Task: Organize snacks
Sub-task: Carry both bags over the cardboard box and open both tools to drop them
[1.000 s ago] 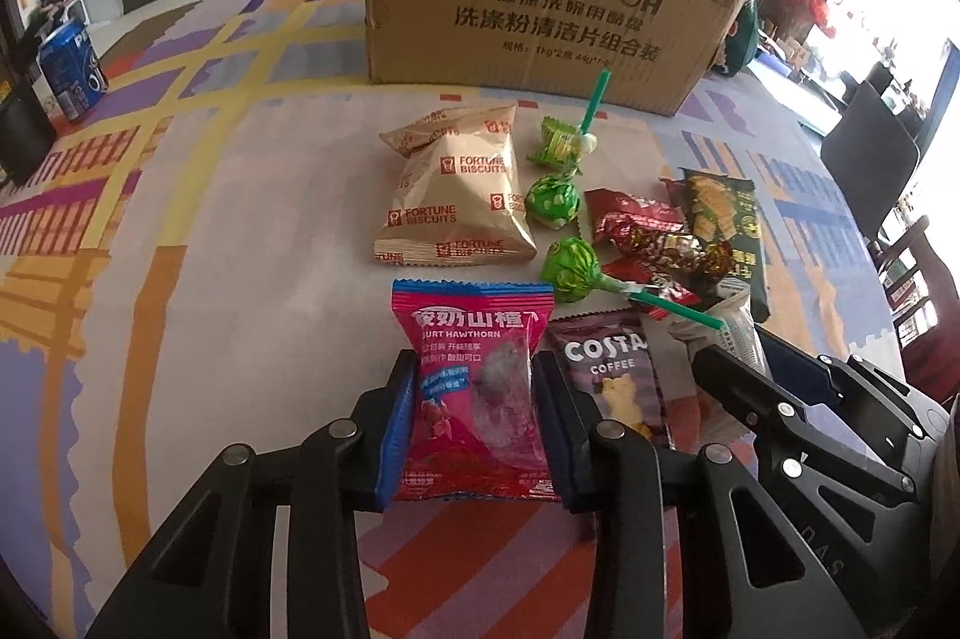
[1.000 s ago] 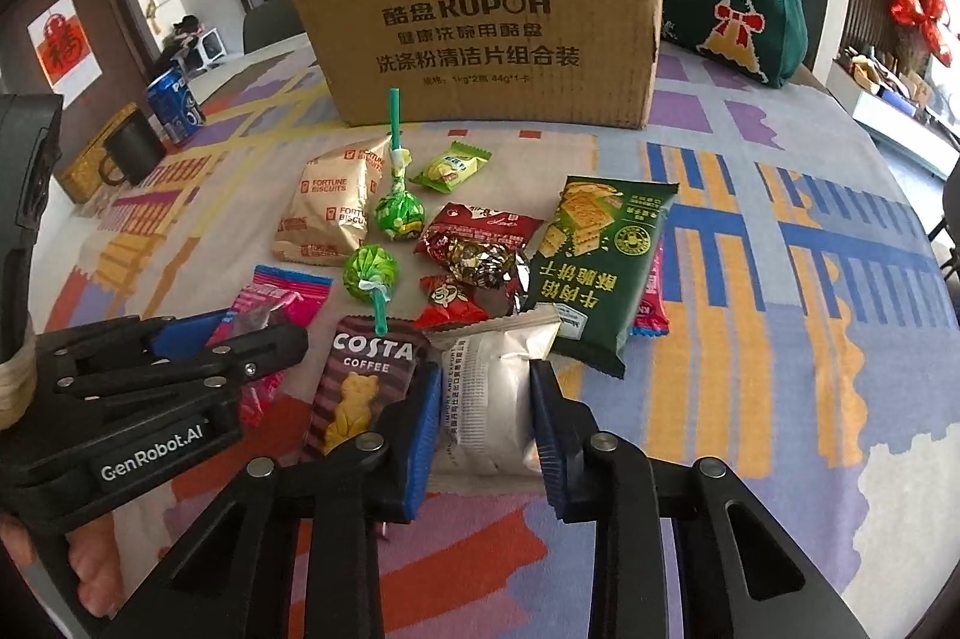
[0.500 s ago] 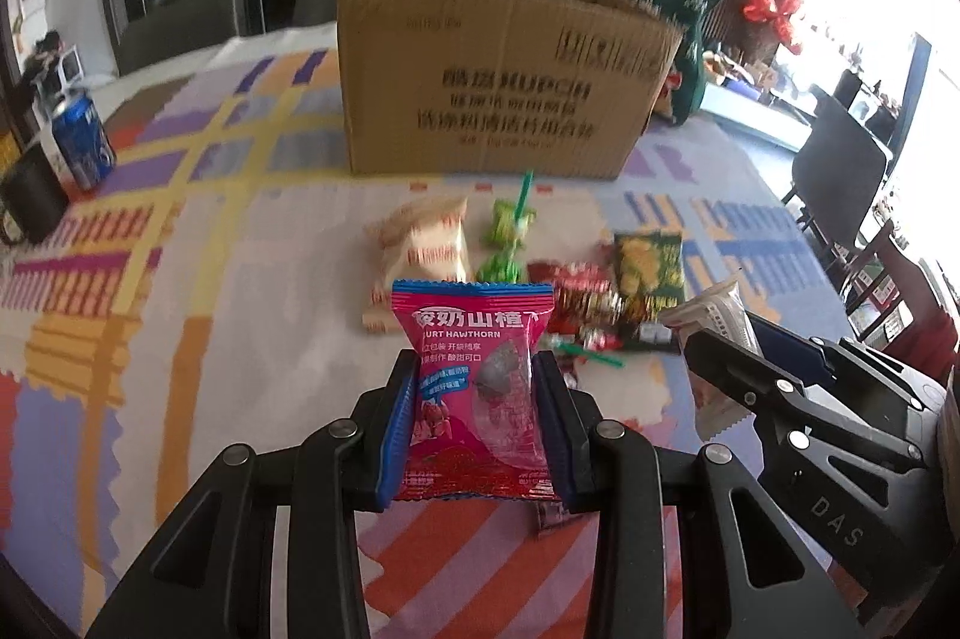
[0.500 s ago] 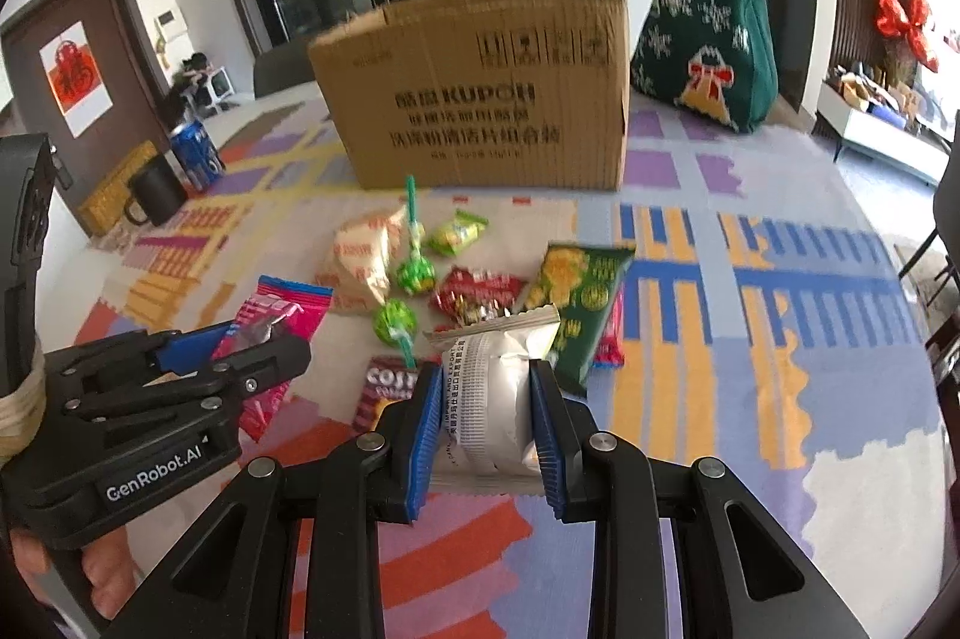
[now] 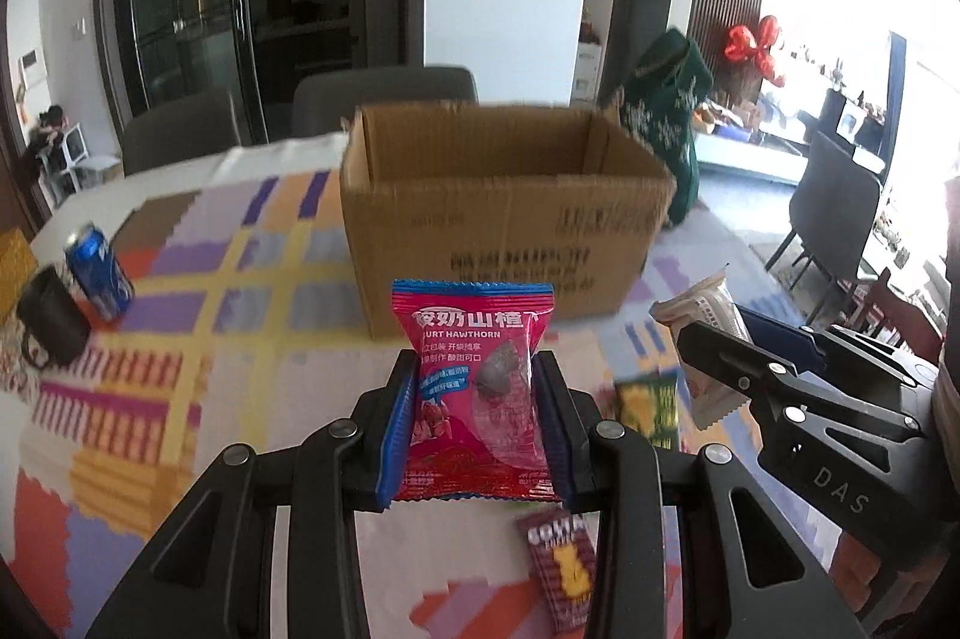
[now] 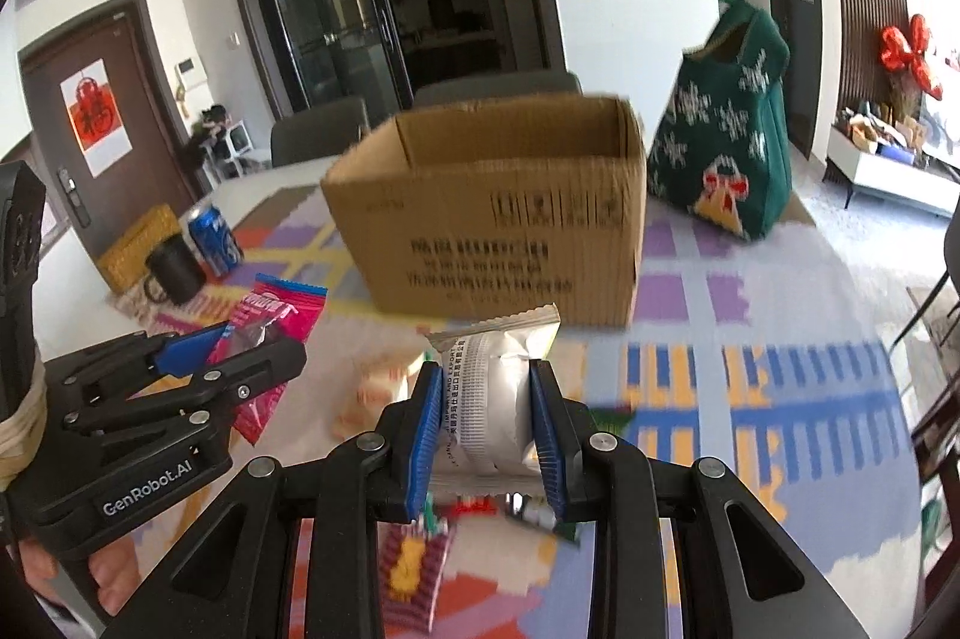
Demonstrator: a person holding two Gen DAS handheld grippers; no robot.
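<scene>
Both packets have come up off the table since a second ago. Your left gripper (image 5: 474, 402) is clamped on the pink hawthorn packet (image 5: 474, 375); your right gripper (image 6: 486, 423) is clamped on the silver packet (image 6: 489, 399). Both are now held in the air, short of the cardboard box (image 5: 504, 213), whose open top has come into view. The remaining snacks, including the coffee packet (image 5: 561, 567), lie on the tablecloth (image 5: 198, 339) below. Judgement: lift complete, carry to the box under way, release not yet due.
</scene>
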